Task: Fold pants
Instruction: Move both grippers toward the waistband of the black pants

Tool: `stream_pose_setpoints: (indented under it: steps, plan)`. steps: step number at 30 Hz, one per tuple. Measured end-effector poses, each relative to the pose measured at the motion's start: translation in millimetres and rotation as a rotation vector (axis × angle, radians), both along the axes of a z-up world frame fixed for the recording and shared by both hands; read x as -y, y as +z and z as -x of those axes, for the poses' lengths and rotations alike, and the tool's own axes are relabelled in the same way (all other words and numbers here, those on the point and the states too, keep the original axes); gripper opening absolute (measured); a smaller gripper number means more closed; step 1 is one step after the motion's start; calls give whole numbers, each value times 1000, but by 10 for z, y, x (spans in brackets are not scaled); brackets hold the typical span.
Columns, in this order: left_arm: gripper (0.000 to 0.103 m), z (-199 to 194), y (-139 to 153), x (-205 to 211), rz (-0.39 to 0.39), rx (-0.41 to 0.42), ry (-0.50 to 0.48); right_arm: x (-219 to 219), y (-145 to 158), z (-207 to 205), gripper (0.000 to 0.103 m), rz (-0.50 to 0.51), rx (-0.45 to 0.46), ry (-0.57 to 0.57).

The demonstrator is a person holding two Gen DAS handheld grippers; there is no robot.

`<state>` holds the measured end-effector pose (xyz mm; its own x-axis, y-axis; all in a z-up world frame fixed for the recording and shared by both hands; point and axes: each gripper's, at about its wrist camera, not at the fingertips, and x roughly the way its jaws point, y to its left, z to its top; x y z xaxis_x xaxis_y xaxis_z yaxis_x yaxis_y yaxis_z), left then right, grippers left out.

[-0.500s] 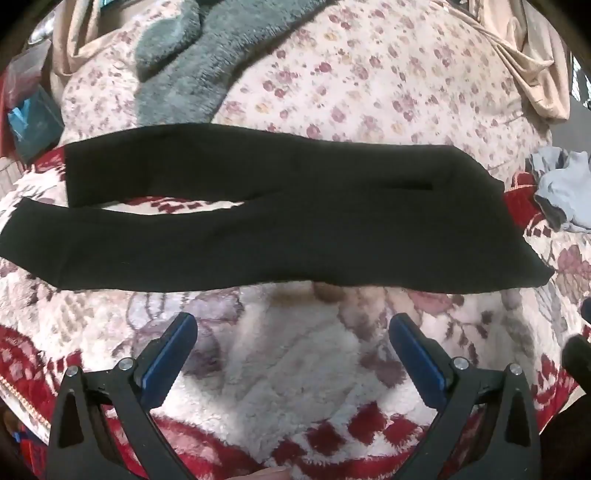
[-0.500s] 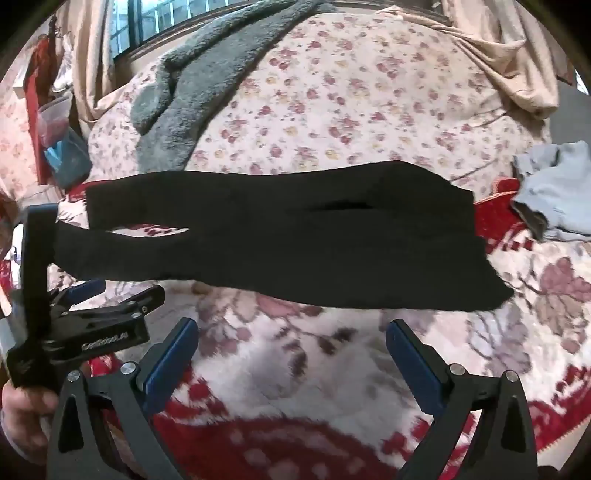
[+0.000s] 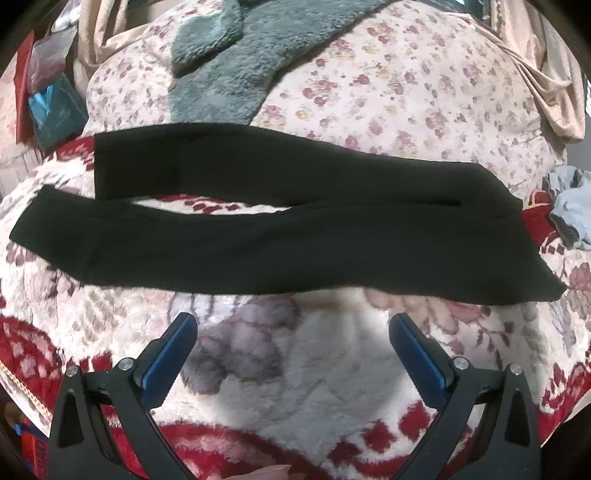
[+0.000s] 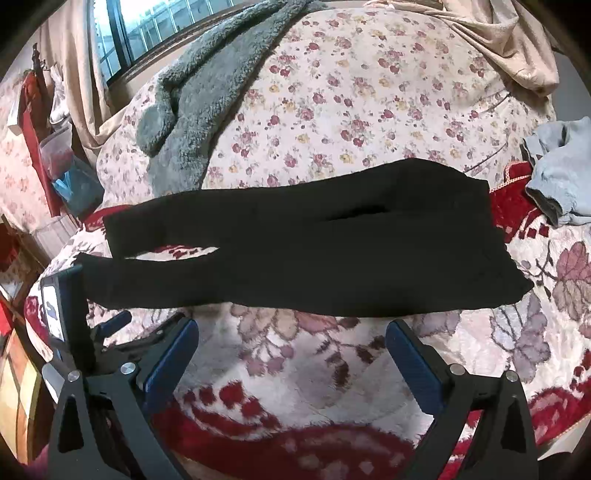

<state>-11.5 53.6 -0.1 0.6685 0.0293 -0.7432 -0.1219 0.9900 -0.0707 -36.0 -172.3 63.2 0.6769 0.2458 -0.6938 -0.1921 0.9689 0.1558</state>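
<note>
1. The black pants (image 3: 280,236) lie flat across the red-and-white floral blanket (image 3: 295,387), waistband towards the light blue garment (image 4: 557,177), legs stretching away from it.
2. The left gripper (image 3: 293,343) and right gripper (image 4: 291,347) hover just short of the pants' near edge, jaws spread wide, holding nothing.
3. The fabric looks soft, light and limp, probably slightly stretchy; it should drape rather than hold shape.
4. Best holds: the near waistband corner and the near leg's hem.

This is a bedroom in a home: a bed (image 4: 369,92) covered with a flowered quilt, a plush red and white blanket (image 3: 295,387) on it, beige curtains (image 4: 85,74) beside a barred window (image 4: 147,26), loose clothes (image 4: 557,170) lying about
</note>
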Motion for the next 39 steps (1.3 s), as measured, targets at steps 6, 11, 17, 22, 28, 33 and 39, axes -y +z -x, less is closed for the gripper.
stream_pose_setpoints:
  steps: [6, 11, 17, 22, 28, 33, 39]
  plan:
    - [103, 141, 50, -157, 53, 30, 45, -76, -80, -25, 103, 32, 7, 19]
    - [103, 167, 113, -252, 21, 20, 62, -227, -154, -67, 103, 28, 1, 76]
    - [103, 244, 203, -382, -3, 57, 103, -448, -241, -73, 103, 17, 0, 127]
    - [103, 287, 227, -411, -28, 48, 116, -578, -294, -92, 103, 13, 3, 150]
    - [103, 279, 202, -485, -41, 36, 136, -719, -386, -216, 103, 10, -21, 171]
    - [103, 207, 108, -724, -48, 14, 162, -893, -477, -379, 103, 21, -40, 198]
    - [103, 140, 65, -1305, -28, 2, 228, -1076, -644, -574, 103, 12, -82, 225]
